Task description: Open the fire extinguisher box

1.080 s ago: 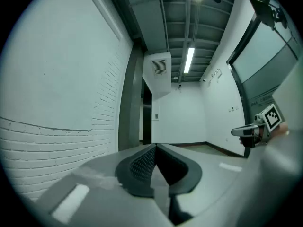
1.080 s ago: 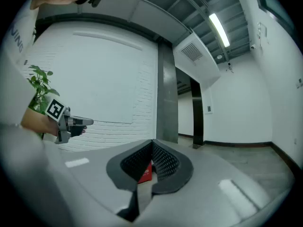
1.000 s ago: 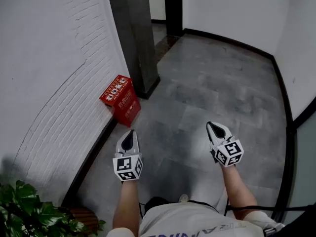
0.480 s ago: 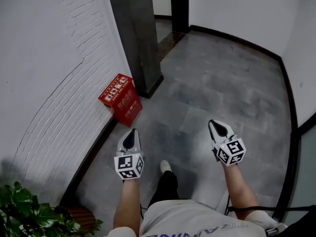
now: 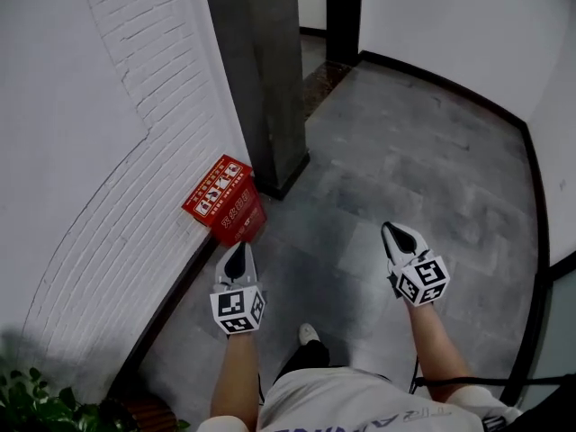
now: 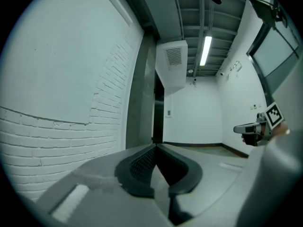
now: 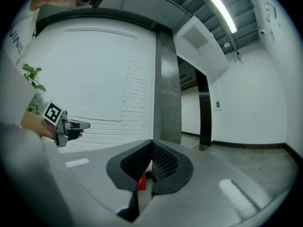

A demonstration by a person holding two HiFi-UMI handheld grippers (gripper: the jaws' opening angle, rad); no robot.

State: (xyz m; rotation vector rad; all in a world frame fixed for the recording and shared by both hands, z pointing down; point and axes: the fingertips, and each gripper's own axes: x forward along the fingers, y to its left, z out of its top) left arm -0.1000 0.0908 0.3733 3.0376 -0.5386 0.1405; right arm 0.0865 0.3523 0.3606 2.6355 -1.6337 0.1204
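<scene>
The red fire extinguisher box stands on the grey floor against the white brick wall, its lid with white print facing up and closed. My left gripper hovers just below and right of it in the head view, jaws shut with nothing between them. My right gripper is held further right over bare floor, also shut and holding nothing. A sliver of the red box shows through the gap under the right jaws. Each gripper view shows the other gripper at its side.
A dark pillar rises right behind the box, with a dark doorway beyond it. The brick wall runs along the left with a black baseboard. A potted plant sits at bottom left. The person's shoe is on the floor between the grippers.
The person has stepped forward: the box now lies closer to the left gripper, and the plant has slid mostly out of view. Both grippers stay shut.
</scene>
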